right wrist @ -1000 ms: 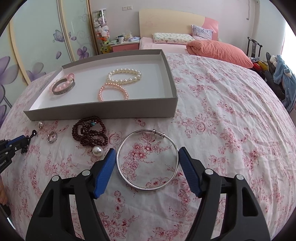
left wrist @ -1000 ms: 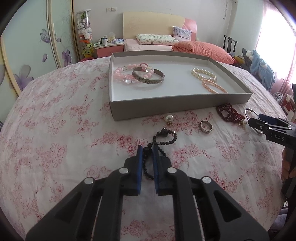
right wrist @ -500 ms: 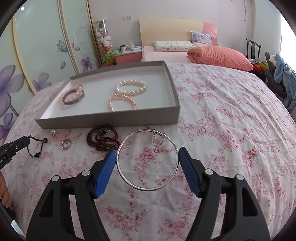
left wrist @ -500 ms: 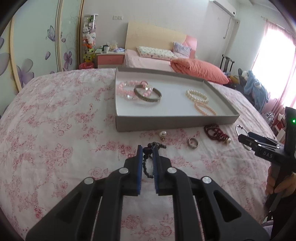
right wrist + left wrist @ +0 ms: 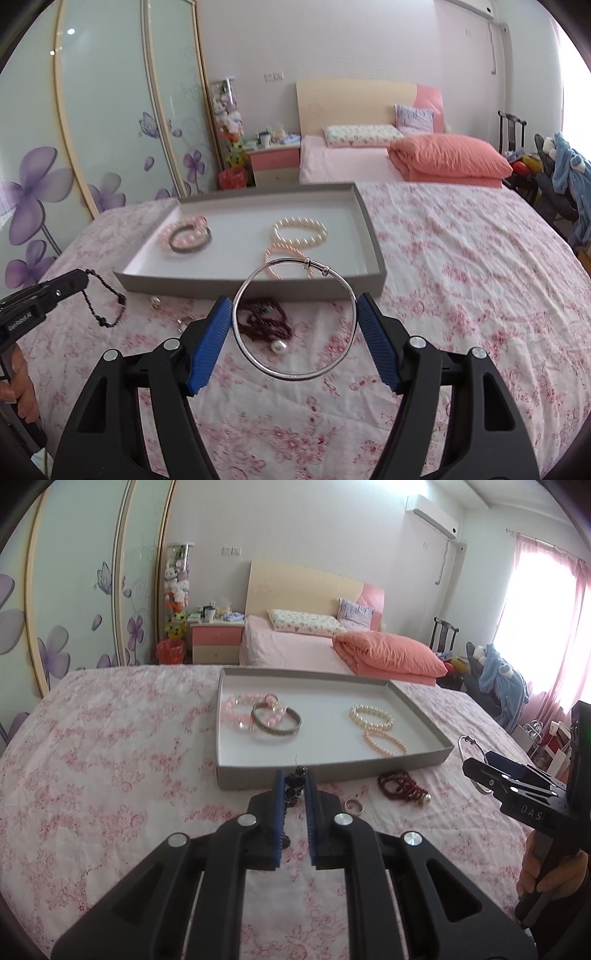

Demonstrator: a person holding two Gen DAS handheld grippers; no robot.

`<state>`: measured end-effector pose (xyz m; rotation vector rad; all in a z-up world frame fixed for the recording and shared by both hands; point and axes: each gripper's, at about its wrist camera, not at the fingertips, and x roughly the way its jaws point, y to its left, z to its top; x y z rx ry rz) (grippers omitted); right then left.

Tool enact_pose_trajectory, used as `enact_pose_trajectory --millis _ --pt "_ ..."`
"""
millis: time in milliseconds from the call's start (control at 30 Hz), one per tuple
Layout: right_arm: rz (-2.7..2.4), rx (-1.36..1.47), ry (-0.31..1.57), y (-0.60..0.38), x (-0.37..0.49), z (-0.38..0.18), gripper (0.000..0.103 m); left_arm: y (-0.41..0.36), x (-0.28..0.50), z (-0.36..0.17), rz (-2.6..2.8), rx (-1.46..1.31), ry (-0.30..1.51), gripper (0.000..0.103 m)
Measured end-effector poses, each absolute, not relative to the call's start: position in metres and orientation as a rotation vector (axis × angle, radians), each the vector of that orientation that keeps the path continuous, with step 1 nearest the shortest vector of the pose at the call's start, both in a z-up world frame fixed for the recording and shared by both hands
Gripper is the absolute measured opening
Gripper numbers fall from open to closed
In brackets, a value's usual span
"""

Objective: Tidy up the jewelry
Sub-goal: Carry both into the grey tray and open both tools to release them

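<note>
Between the blue pads of our left gripper point(image 5: 294, 775) we pinch a black bead strand point(image 5: 294, 787), the jaws pressed nearly together on it; in the right wrist view the strand point(image 5: 104, 301) hangs in a loop below the tips, clear of the bedspread. Our right gripper point(image 5: 294, 303) is spread wide and clamps a thin silver bangle point(image 5: 294, 319) by its 2 sides, the ring standing between the pads with its clasp at the top, also off the cloth.

Just ahead of both grippers lies the grey tray point(image 5: 421, 762) on the pink flowered bedspread point(image 5: 103, 760). Inside it, at the left, a metal cuff point(image 5: 276, 723) rests on a pink bead bracelet point(image 5: 236, 710); at the right, a white pearl bracelet point(image 5: 371, 716) lies just beside a pink pearl bracelet point(image 5: 384, 744). The tray's near wall stands between our held pieces and its floor.

On the cloth in front of the tray we see a dark red bead bracelet point(image 5: 400, 784) with a pearl point(image 5: 425, 800) touching its end, and a small ring point(image 5: 354, 805) near it. 1 more pearl point(image 5: 155, 302) sits by the tray's left corner in the right wrist view.

Compared with 1 second earlier, both grippers have risen: the black strand then lay on the bedspread ahead of the left pads, and the bangle sat low over the cloth. Both grips are unchanged.
</note>
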<state>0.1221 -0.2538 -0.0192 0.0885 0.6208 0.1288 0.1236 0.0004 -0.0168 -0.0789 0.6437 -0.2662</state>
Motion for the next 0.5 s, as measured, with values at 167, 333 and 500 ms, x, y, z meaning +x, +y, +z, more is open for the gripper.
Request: enact_pose_trajectory --millis 167,333,500 --pt "0.126 0.082 0.551 -0.251 0.119 -0.007 0.07 -0.004 0.119 -0.006 -0.249 -0.067 0.593 0.011" --pt "0.123 0.067 0.495 -0.247 0.118 0.005 0.07 -0.013 0.117 0.007 -0.231 -0.043 0.538 0.011" --pt "0.116 0.048 0.446 -0.244 0.122 0.017 0.07 -0.022 0.123 0.017 -0.226 -0.028 0.514 0.011"
